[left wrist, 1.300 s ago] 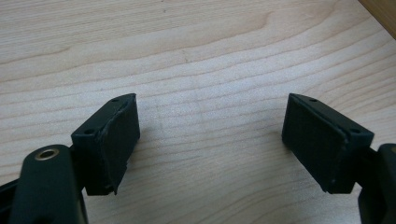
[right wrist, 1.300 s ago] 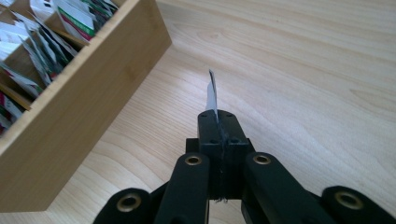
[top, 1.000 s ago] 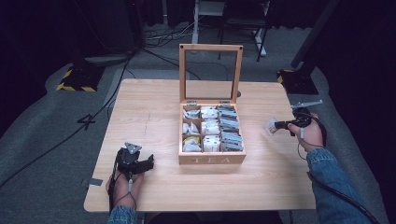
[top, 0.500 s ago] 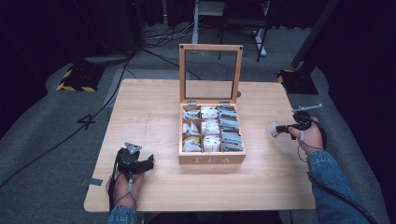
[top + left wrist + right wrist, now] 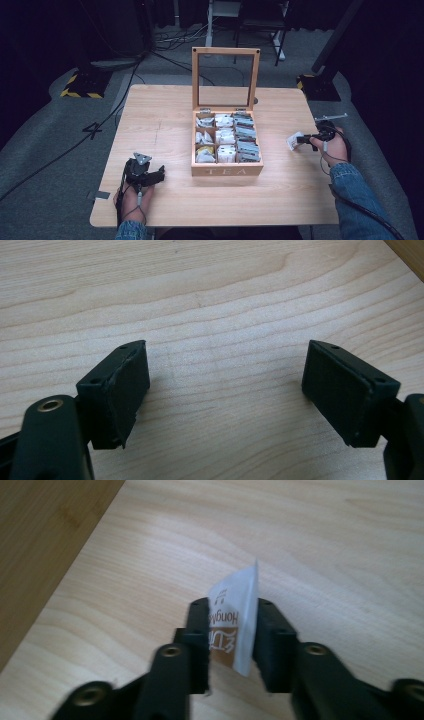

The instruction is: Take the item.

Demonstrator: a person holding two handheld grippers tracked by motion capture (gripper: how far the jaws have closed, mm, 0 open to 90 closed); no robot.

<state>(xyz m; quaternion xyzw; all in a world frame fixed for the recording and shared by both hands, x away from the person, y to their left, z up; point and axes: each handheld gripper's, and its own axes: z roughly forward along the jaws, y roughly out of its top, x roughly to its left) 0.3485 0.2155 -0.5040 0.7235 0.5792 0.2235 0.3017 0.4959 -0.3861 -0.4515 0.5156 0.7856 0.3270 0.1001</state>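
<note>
- High view: an open wooden tea box (image 5: 227, 170) with a glass-paned lid upright stands at the centre of the light wooden table (image 5: 165, 115); its compartments hold paper tea sachets.
- Left gripper (image 5: 150, 175) rests on the table near the front left edge, just left of the box. Left gripper view: jaws released, spread wide, bare wood between them.
- Right gripper (image 5: 299, 140) sits over the table's right side, well apart from the box.
- Right gripper view: jaws clenched on a white paper tea sachet (image 5: 235, 622) with brown lettering, held edge-up above the tabletop.
</note>
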